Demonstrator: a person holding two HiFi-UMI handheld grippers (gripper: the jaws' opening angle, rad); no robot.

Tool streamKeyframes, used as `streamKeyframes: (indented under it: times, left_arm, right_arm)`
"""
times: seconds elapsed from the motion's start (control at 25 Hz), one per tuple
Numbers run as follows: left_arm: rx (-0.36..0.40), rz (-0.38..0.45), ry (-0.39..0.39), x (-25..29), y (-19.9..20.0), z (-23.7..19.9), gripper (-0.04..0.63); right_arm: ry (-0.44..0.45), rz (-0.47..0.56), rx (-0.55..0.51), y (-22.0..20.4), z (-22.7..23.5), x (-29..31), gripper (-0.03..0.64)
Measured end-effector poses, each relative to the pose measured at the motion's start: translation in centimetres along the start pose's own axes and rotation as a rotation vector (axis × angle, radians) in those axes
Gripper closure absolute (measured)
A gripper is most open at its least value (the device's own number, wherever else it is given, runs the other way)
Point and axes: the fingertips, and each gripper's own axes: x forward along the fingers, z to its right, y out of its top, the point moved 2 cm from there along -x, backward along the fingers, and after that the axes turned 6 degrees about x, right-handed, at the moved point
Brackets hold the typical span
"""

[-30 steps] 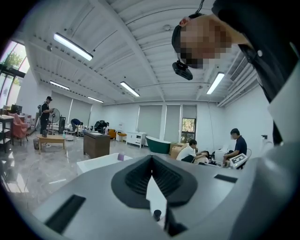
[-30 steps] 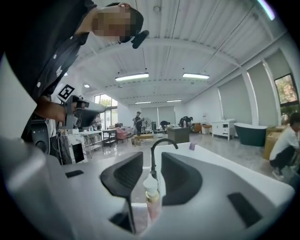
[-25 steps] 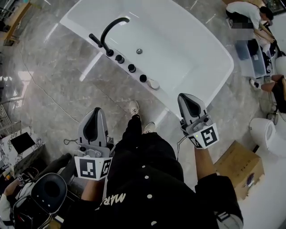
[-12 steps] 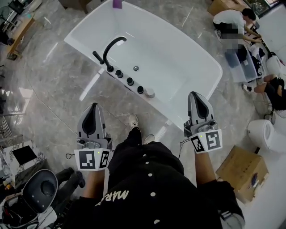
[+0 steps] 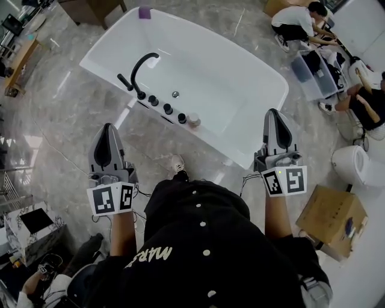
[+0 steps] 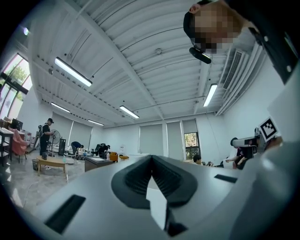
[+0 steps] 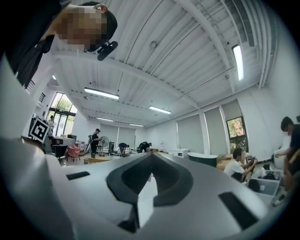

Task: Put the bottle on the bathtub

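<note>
The white bathtub (image 5: pixel 252 129) lies ahead of me in the head view, with a black faucet (image 5: pixel 137 71) and a row of black knobs on its near rim. A small purple object (image 5: pixel 144 12) stands on the far rim; I cannot tell whether it is the bottle. My left gripper (image 5: pixel 109 129) hangs over the floor left of the tub, shut and empty. My right gripper (image 5: pixel 275 113) hovers by the tub's near right corner, also shut and empty. Both gripper views look up at the ceiling, and the left gripper (image 6: pixel 151 157) and right gripper (image 7: pixel 151 154) have their jaws closed together there.
A cardboard box (image 5: pixel 331 219) and a white toilet (image 5: pixel 350 165) stand at my right. People crouch around a plastic bin (image 5: pixel 313 72) behind the tub's right end. A wooden table (image 5: pixel 90 9) is at the far left. Marble floor surrounds the tub.
The head view has tipped up, so the whole tub and the purple object on its far rim now show. Both grippers have spread farther apart and stay shut.
</note>
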Motion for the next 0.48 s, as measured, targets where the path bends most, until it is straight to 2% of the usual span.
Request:
streamKeyframes:
  times: [0.48]
  left_arm:
    - [0.039, 0.032, 0.035, -0.8, 1.3, -0.4, 0.586]
  right_arm:
    - [-0.104, -0.011, -0.017, -1.2, 3.2, -2.7, 0.615]
